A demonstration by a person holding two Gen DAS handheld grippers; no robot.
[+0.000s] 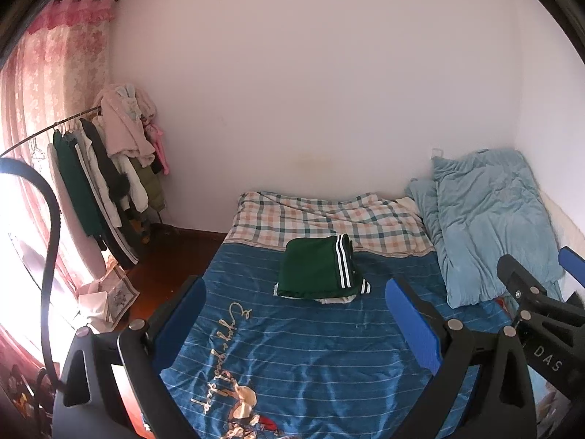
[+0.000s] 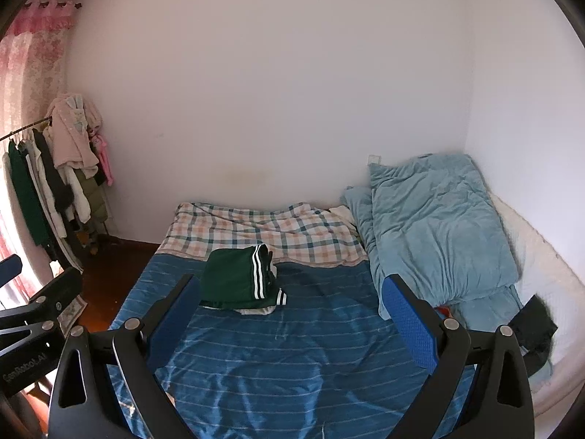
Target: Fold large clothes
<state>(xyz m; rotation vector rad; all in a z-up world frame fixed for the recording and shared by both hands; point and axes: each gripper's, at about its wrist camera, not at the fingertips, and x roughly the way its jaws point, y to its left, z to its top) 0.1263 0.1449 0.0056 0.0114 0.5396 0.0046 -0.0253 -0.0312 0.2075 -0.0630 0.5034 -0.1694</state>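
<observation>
A folded dark green garment with white stripes (image 1: 318, 269) lies on the blue striped bed sheet (image 1: 292, 358), on top of a white folded piece. It also shows in the right wrist view (image 2: 237, 278). My left gripper (image 1: 292, 325) is open and empty, held above the sheet, nearer than the garment. My right gripper (image 2: 292, 325) is open and empty, also above the sheet (image 2: 310, 366), with the garment just beyond its left finger. The right gripper shows at the right edge of the left wrist view (image 1: 541, 292).
A light blue quilt (image 2: 435, 230) is piled on the bed's right side against the wall. A plaid blanket (image 2: 263, 230) covers the far end. A clothes rack (image 1: 106, 168) with several hung garments stands at the left by pink curtains (image 1: 55, 73). A black cable (image 1: 47, 256) hangs at left.
</observation>
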